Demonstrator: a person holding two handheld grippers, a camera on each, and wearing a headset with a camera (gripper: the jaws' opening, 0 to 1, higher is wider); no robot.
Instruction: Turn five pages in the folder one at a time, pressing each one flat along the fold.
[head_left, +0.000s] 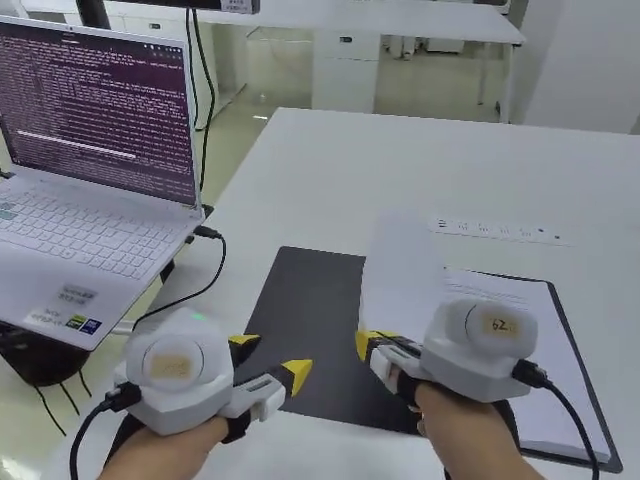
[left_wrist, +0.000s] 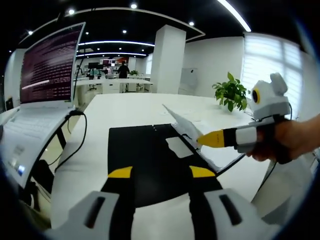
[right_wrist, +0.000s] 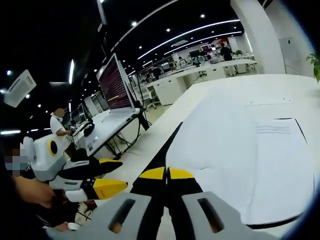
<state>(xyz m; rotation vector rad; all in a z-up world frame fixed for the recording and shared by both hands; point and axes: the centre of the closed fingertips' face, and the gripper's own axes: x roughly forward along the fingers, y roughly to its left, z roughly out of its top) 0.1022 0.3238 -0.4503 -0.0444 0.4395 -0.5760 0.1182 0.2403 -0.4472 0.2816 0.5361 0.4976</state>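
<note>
The figure "62" is seen on a label (head_left: 500, 325) on the right gripper (head_left: 368, 345), whose jaws are closed together on the lower edge of one lifted page (head_left: 405, 270) of the single black folder (head_left: 300, 330), laid open on the white table (head_left: 400, 160). The left gripper (head_left: 272, 358) is held at the folder's near edge with its jaws apart. One laptop (head_left: 90, 200) is set to the left, its screen text too small to be read.

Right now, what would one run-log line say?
step: mid-turn | right gripper: shut on page, page lifted | left gripper: open, by black folder cover
</note>
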